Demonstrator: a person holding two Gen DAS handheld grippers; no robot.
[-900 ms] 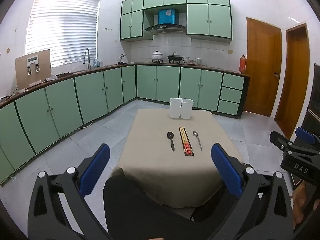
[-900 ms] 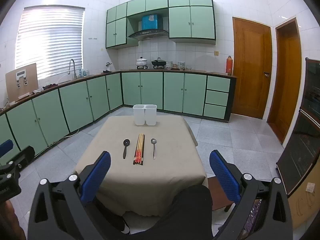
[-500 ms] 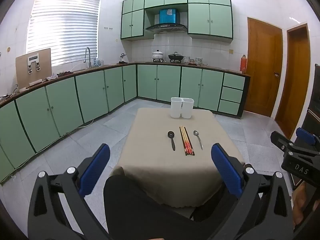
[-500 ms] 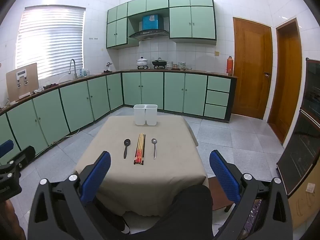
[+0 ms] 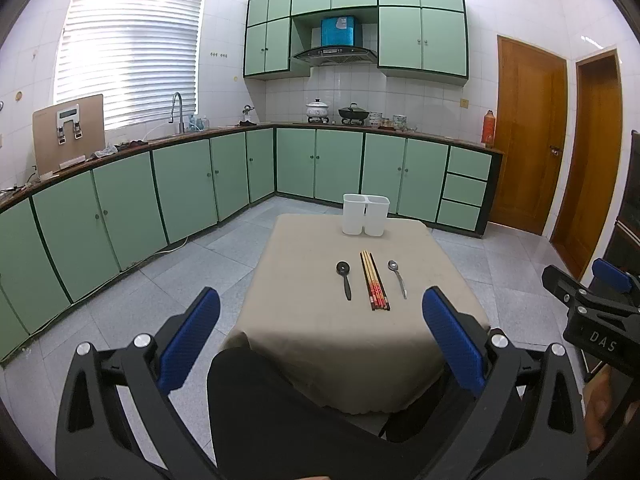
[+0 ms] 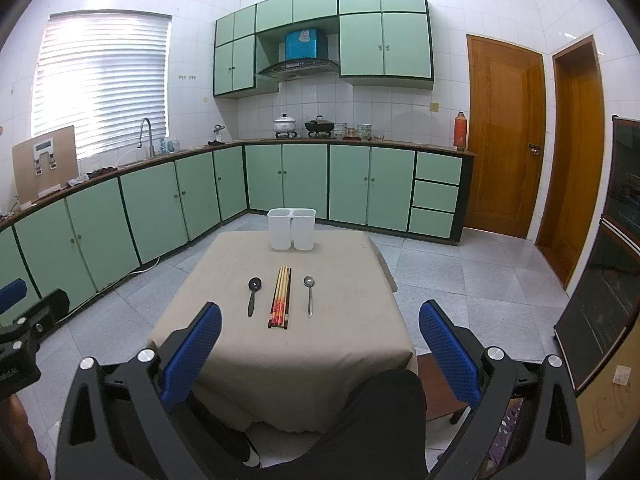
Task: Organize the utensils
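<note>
On a small table with a beige cloth (image 5: pixel 320 332) (image 6: pixel 340 320) lie a black spoon (image 5: pixel 344 278) (image 6: pixel 253 294), a bundle of chopsticks (image 5: pixel 374 280) (image 6: pixel 281 296) and a metal spoon (image 5: pixel 397 278) (image 6: pixel 309 294), side by side. A white two-compartment holder (image 5: pixel 366 215) (image 6: pixel 292 229) stands at the table's far edge. My left gripper (image 5: pixel 320 334) is open and empty, held back from the table's near edge. My right gripper (image 6: pixel 320 338) is open and empty too, also short of the table. Each gripper shows at the edge of the other's view.
Green kitchen cabinets (image 5: pixel 180 184) run along the left and back walls. Wooden doors (image 6: pixel 504 136) stand at the right. A dark cabinet (image 6: pixel 612 248) is at the far right. The person's dark-clothed knee (image 5: pixel 280 412) is below the grippers. Grey tiled floor surrounds the table.
Both views have shifted very slightly; the table and utensils sit a touch lower in frame. Nothing on the table has moved and both grippers stay open.
</note>
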